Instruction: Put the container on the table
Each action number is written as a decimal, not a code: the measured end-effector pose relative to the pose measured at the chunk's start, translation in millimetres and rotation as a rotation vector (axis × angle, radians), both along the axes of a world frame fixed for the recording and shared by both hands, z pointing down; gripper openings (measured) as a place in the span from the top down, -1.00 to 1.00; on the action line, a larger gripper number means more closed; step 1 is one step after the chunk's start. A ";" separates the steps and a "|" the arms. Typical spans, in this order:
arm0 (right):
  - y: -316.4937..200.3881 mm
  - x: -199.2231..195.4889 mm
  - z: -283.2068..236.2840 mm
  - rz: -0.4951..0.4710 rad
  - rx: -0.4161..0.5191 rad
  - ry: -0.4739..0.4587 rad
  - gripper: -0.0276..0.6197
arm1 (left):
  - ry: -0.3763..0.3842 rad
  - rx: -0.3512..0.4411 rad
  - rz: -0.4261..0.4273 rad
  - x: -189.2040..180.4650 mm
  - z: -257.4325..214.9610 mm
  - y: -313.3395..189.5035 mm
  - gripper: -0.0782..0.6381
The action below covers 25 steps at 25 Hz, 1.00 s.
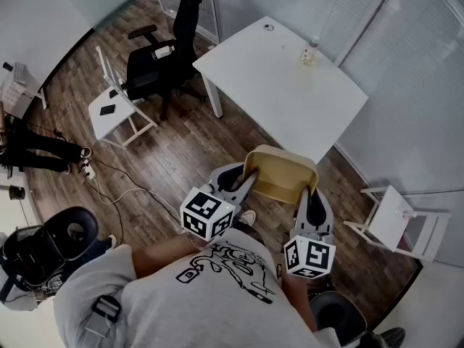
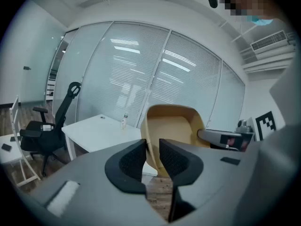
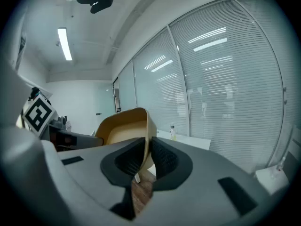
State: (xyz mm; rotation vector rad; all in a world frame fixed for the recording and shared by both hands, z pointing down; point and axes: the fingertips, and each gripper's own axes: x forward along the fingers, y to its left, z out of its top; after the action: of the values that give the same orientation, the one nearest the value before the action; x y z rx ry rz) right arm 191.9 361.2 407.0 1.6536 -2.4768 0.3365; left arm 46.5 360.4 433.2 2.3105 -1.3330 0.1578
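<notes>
A tan plastic container (image 1: 281, 173) hangs in the air above the wood floor, short of the white table (image 1: 283, 85). My left gripper (image 1: 245, 187) is shut on its left rim and my right gripper (image 1: 313, 194) is shut on its right rim. In the left gripper view the container (image 2: 173, 128) stands just past the pinched jaws of the left gripper (image 2: 150, 157), with the table (image 2: 101, 132) behind. In the right gripper view the container's wall (image 3: 126, 126) runs between the jaws of the right gripper (image 3: 148, 157).
A small bottle (image 1: 309, 52) stands near the table's far right edge, and a small dark ring (image 1: 269, 27) lies at its far side. A black office chair (image 1: 163, 56) and white folding chair (image 1: 116, 107) stand left of the table; another white chair (image 1: 395, 220) is at right.
</notes>
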 end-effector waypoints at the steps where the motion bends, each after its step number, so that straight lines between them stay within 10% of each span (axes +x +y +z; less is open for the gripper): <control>1: 0.2 2.2 0.5 -0.004 -0.003 -0.001 0.82 | -0.002 0.002 -0.003 2.2 -0.5 -0.1 0.55; 25: -42.1 -9.4 14.4 -0.063 -0.036 -0.019 0.81 | 0.032 -0.027 -0.062 -9.5 15.6 -38.8 0.55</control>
State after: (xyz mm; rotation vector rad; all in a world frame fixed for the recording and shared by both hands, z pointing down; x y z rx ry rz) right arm 182.5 319.0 421.4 1.5628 -2.5147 0.3892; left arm 37.0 321.6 448.8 2.2373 -1.3759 0.1181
